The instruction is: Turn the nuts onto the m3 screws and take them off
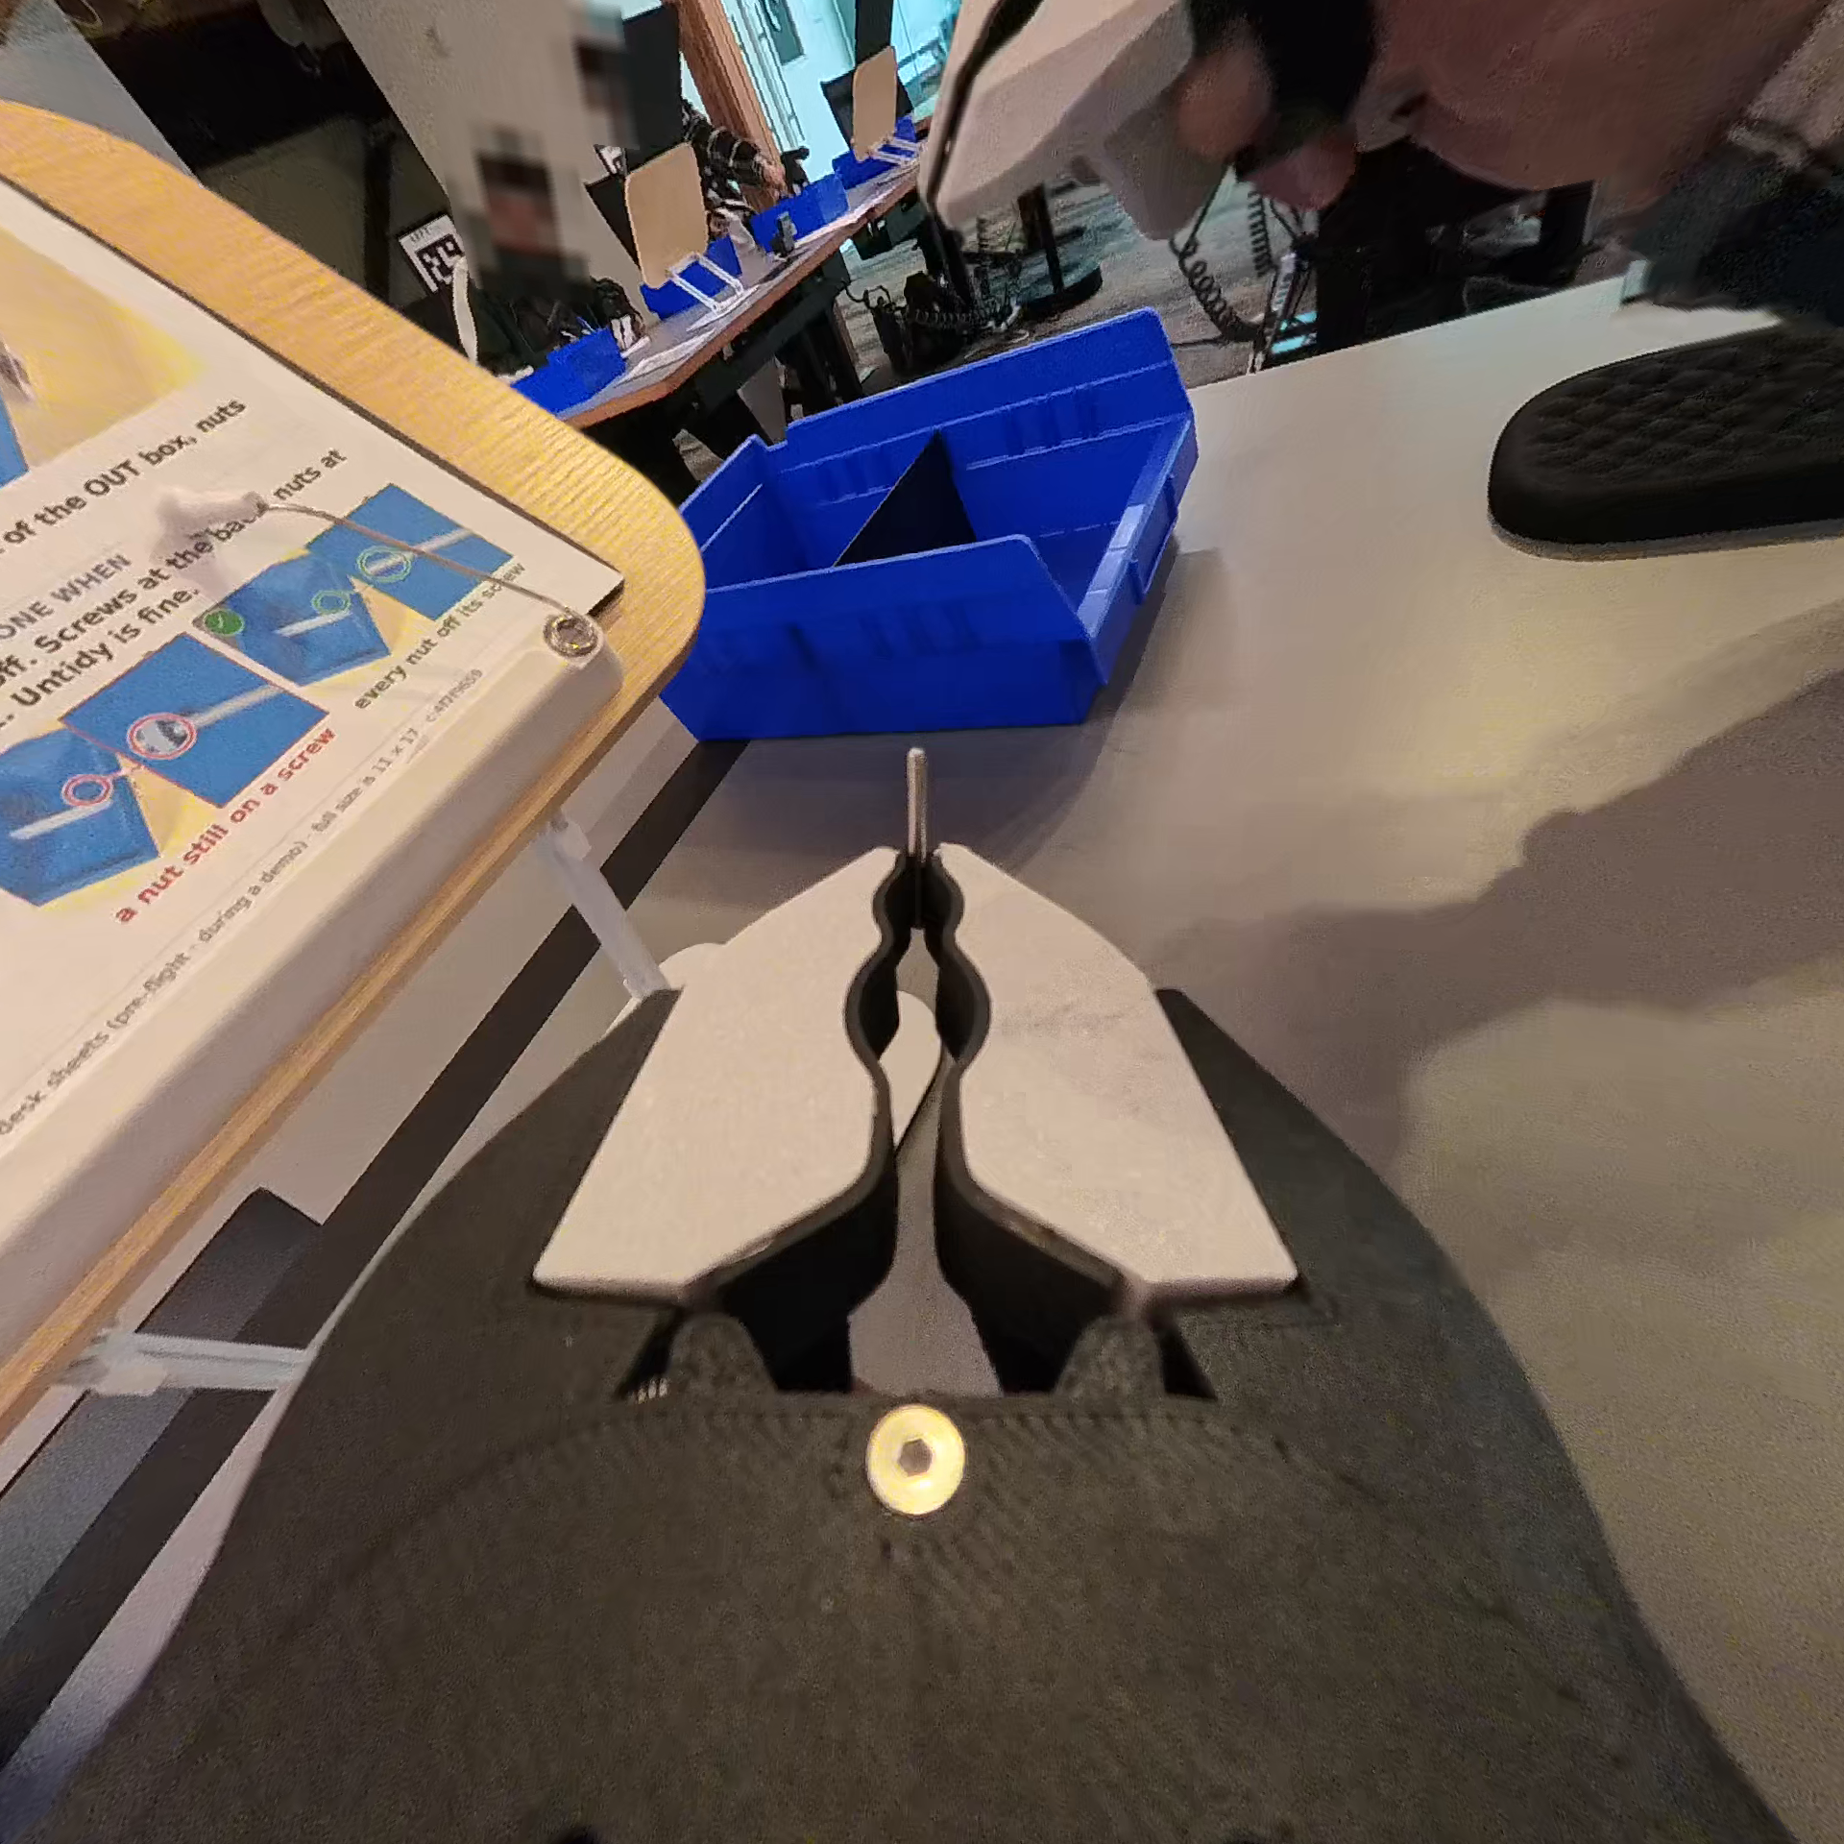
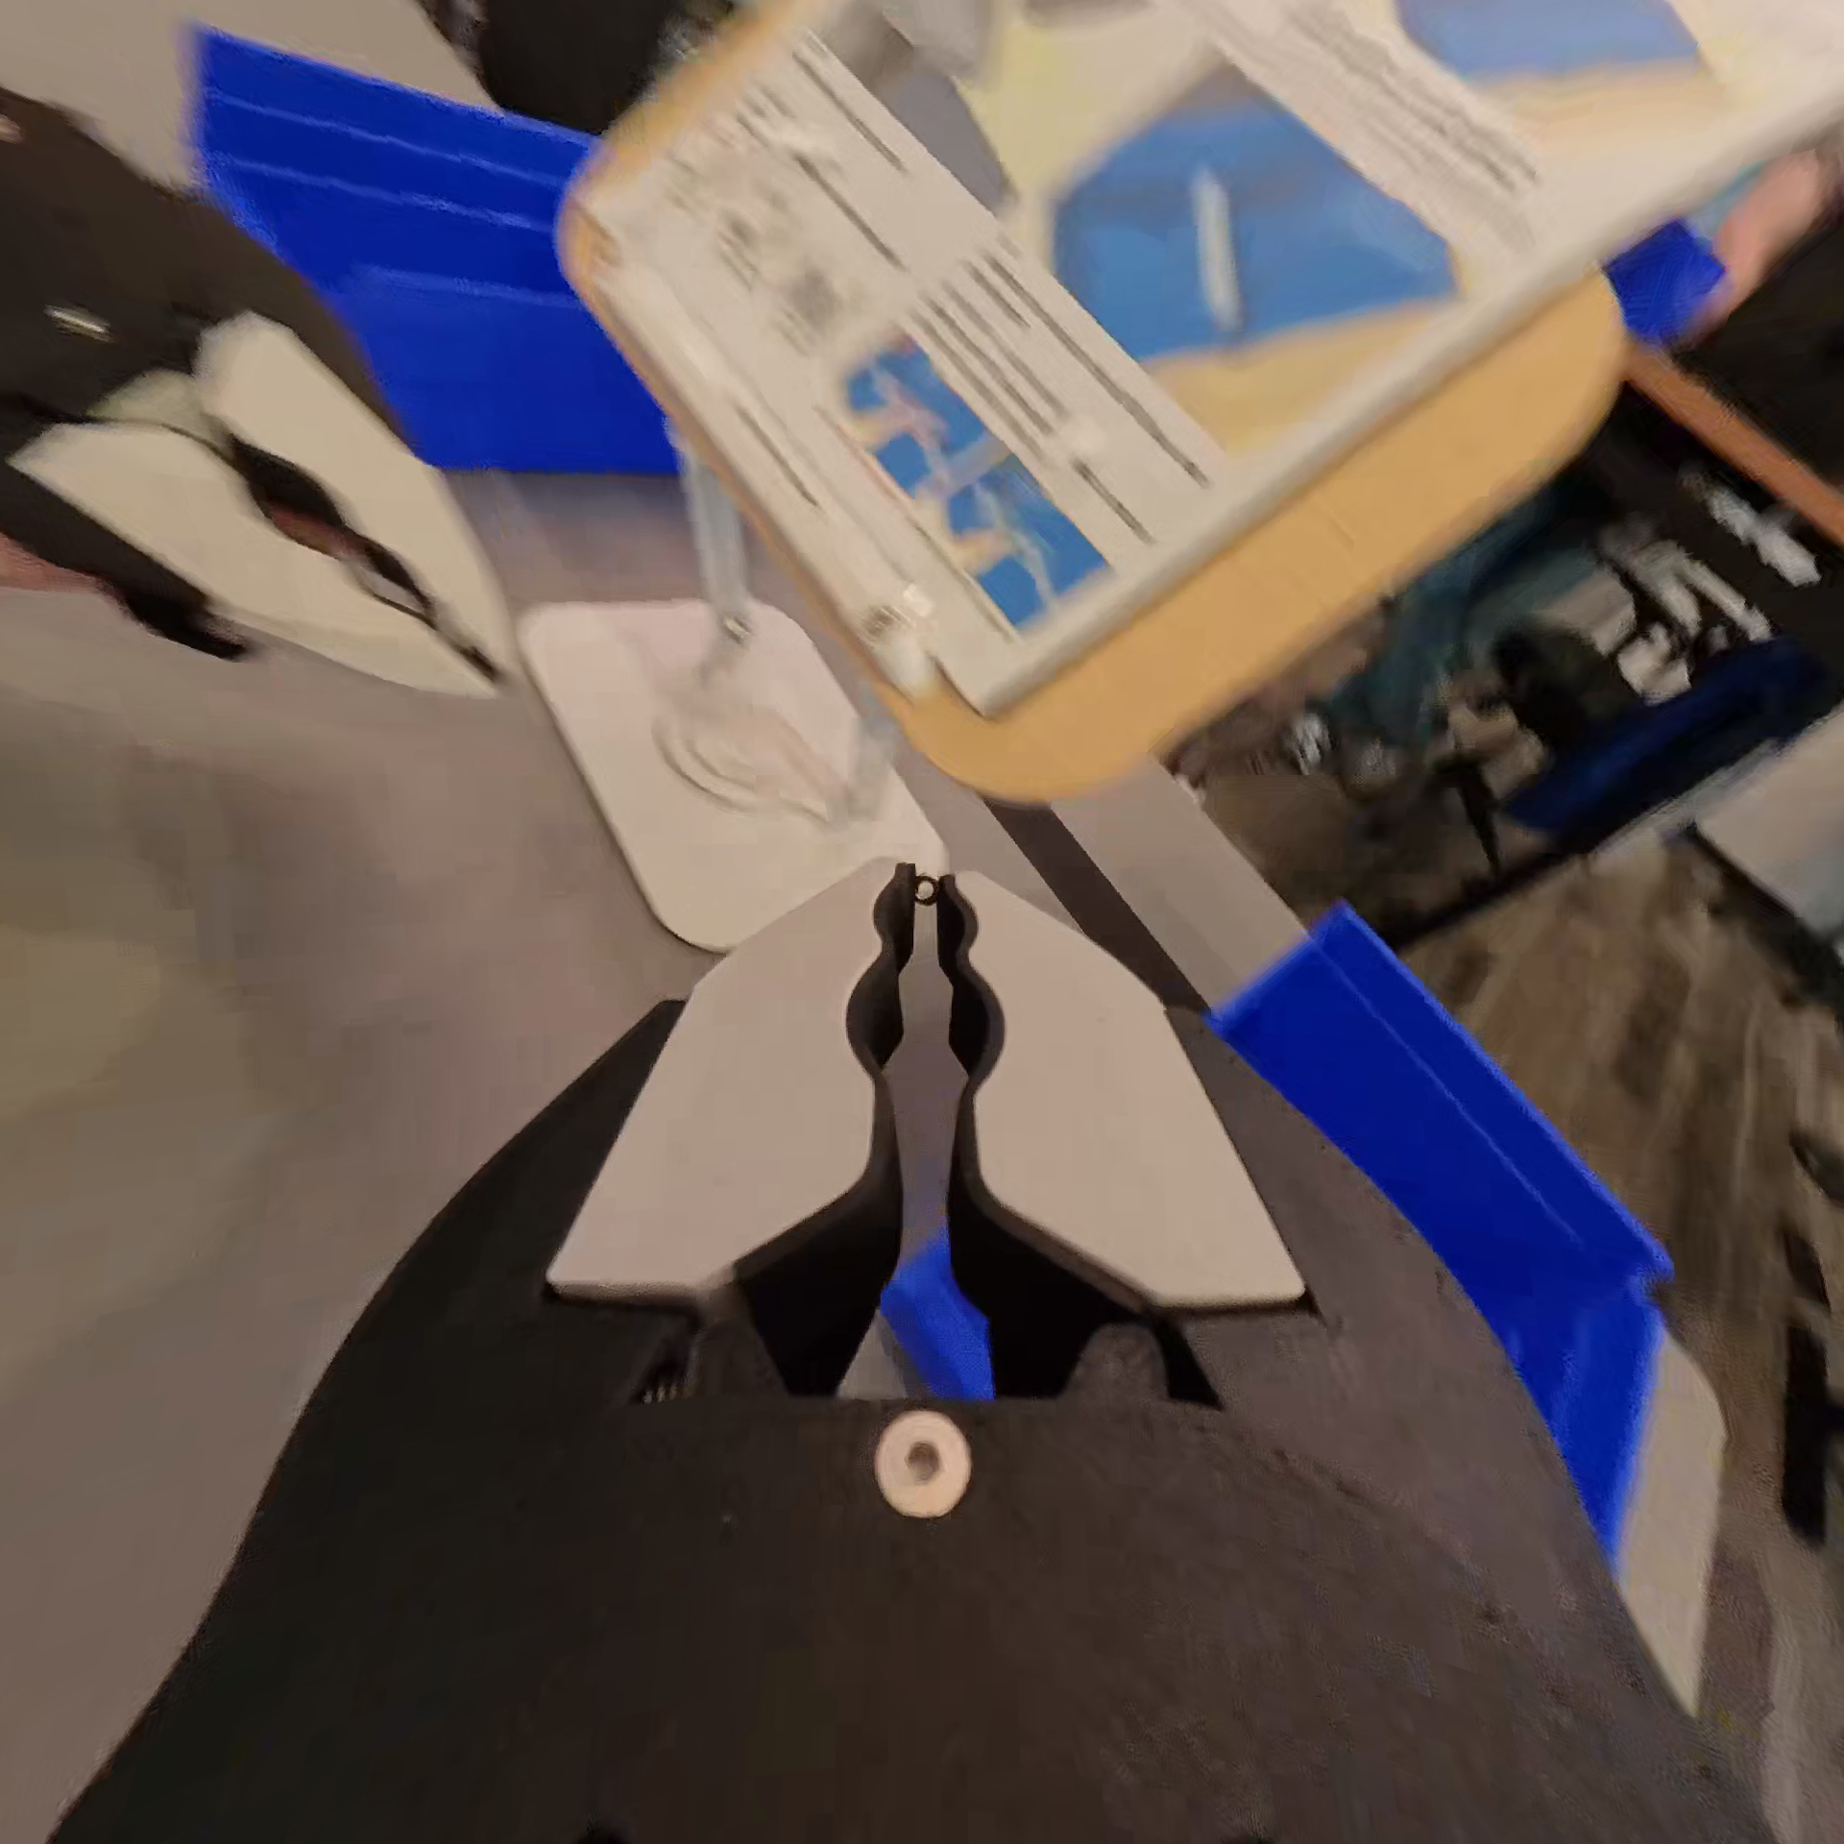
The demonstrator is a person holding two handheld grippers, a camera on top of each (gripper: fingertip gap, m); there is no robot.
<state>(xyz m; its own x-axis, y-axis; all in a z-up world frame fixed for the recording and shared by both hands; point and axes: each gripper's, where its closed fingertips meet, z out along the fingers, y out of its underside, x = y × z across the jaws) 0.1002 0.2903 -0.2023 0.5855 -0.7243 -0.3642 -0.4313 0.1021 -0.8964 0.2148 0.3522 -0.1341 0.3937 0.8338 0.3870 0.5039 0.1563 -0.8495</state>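
With both tools closed down on small parts, I read the split as made: my left tool (image 1: 916,866) pinches a thin silver metal screw shank (image 1: 915,798) that juts forward past the fingertips, and my right tool (image 2: 928,890) nips a tiny dark ring-shaped nut (image 2: 927,889) between its tips, though that view is smeared and I would only say it looks like a nut. Neither part lies in a bin, so dropping them off seems to be what is left.

Ahead of the left tool, near the far edge of the grey surface (image 1: 1347,798), sits the blue plastic divided bin (image 1: 898,639), with nothing that I can see in its compartments; bare surface lies between it and the screw tip. Crowding the left side is the tilted wooden board carrying a printed instruction sheet (image 1: 329,619), its rounded corner overhanging just beside the bin. A black textured pad (image 1: 1676,439) rests toward the far right corner.

From the right tool, the board's white flat stand base (image 2: 639,738) is just ahead, and a second blue plastic bin (image 2: 1447,1177) sits close on the right, at the surface's edge, beyond which the floor drops away.
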